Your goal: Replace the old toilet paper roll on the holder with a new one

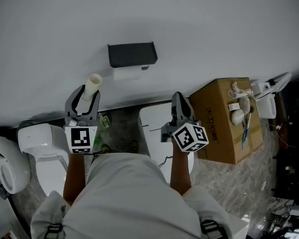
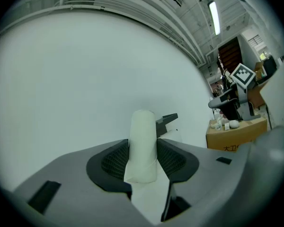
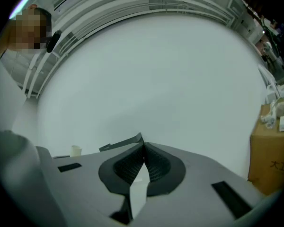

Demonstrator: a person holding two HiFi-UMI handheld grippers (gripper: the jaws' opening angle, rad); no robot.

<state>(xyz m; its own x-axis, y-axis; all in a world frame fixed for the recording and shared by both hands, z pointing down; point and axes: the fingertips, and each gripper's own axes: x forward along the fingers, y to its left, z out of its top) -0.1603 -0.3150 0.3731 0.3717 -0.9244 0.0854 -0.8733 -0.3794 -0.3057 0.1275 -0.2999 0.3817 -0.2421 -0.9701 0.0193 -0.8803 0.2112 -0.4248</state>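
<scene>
Your left gripper pinches the bare cardboard tube by one end, apart from the wall holder, so it may tip out while your right gripper is closed on nothing.

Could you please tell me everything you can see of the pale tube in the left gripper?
The tube is a pale cream cylinder, seemingly cardboard, bare of paper, its far end open. The left gripper clamps its lower part between both pads; the top juts beyond them toward the white wall, clear of the dark holder.
</scene>
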